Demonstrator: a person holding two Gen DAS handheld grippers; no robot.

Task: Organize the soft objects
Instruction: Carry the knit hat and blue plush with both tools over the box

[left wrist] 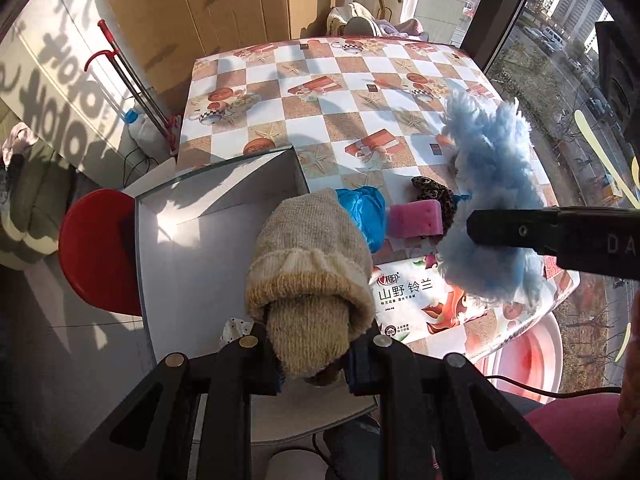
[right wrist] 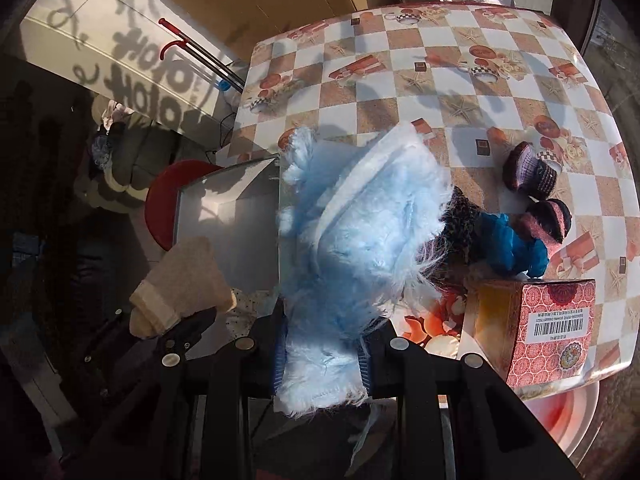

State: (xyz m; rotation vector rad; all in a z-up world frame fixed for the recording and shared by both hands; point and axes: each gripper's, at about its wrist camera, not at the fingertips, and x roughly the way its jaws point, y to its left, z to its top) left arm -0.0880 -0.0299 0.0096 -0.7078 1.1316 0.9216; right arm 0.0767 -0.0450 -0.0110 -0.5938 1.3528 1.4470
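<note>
Both carry light, floppy things by the end—the left gripper [left wrist: 314,364] pinches a beige knitted sock [left wrist: 312,276], the right gripper [right wrist: 322,354] a fluffy pale-blue duster cloth [right wrist: 360,232]—each sagging, neither fragile.

Tissue pack [left wrist: 420,304] showing the printed characters 山野铃兰 beneath a red logo, smaller lines under them staying too small to read, right gripper's black body [left wrist: 560,236] bearing the letters "DA", patterned carton [right wrist: 548,328] carrying a barcode label with illegible digits

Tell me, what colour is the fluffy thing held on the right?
Pale blue: the fluffy cloth shows best in the right wrist view.
</note>
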